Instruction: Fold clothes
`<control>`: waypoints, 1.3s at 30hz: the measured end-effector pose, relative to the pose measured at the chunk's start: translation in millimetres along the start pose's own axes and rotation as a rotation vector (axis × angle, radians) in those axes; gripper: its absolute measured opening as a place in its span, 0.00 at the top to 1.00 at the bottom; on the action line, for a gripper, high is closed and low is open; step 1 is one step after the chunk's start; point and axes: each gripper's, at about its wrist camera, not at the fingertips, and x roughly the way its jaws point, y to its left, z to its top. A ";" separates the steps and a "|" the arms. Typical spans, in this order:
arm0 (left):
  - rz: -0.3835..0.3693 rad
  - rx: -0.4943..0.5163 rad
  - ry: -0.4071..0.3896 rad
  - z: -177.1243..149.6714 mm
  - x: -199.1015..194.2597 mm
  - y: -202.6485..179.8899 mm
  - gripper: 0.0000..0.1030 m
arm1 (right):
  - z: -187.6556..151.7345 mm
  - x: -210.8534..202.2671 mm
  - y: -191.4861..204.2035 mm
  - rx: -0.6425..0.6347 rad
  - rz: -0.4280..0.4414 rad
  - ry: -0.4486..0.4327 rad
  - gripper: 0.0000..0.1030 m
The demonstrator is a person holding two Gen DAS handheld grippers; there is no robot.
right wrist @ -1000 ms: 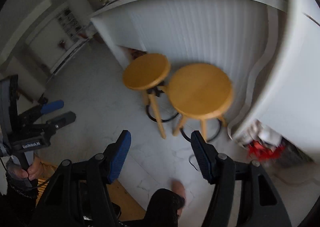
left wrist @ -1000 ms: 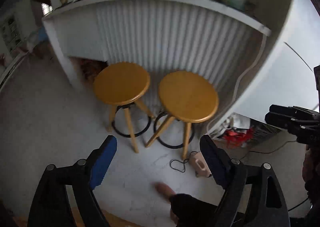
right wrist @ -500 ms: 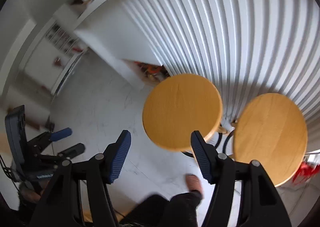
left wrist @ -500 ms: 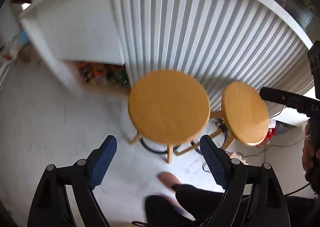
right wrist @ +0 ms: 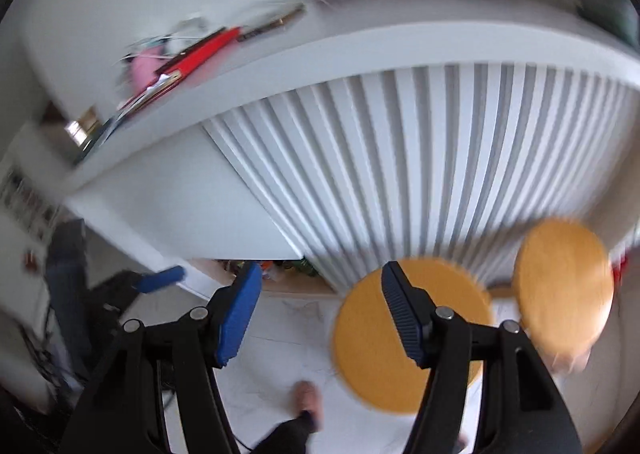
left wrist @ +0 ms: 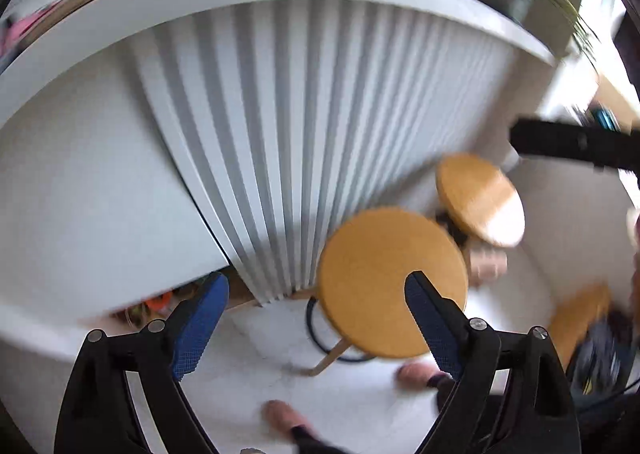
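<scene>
Clothes are not to be seen in either view, so where the garment lies cannot be told; only a dark, blurred bundle (left wrist: pixel 600 350) at the lower right of the left wrist view might be fabric (too smeared to be named). The left gripper (left wrist: pixel 316 318) is held with its blue-padded fingers spread wide and nothing between them, and the right gripper (right wrist: pixel 320 314) is likewise spread and empty. Beyond the fingers, two round wooden stools (left wrist: pixel 394 282) are seen on a pale marble floor (left wrist: pixel 260 338), in front of a white ribbed counter (right wrist: pixel 420 173) on whose top red and pink items (right wrist: pixel 192 53) are lying. A slippered foot (right wrist: pixel 306 394) of the person is seen below. Compared with a second ago, both views have swung upward and closer: the counter front now fills most of each picture, the stools have slid to the lower right, and heavy blur is present. It is judged that the grippers are being carried through the room, not worked on cloth, so no folding stage can be settled.
</scene>
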 end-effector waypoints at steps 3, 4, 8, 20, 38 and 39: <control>-0.079 0.063 0.018 -6.2 6.6 14.9 0.12 | -5.1 9.1 22.2 0.063 -0.106 0.016 0.40; -0.109 0.078 0.024 -9.2 9.0 19.5 0.12 | -7.2 12.6 29.6 0.083 -0.143 0.020 0.40; -0.191 0.152 0.058 -20.5 24.7 30.3 0.12 | -19.1 29.0 34.4 0.221 -0.243 0.078 0.40; -0.159 0.449 -0.045 -36.5 -5.6 64.0 0.12 | -35.5 47.8 44.9 0.383 -0.312 0.066 0.40; -0.218 0.901 -0.239 -46.1 -144.2 126.7 0.12 | -86.0 22.5 75.3 0.560 -0.250 -0.128 0.40; -0.258 0.913 -0.246 -45.1 -153.0 138.0 0.12 | -91.3 17.9 89.2 0.592 -0.265 -0.164 0.40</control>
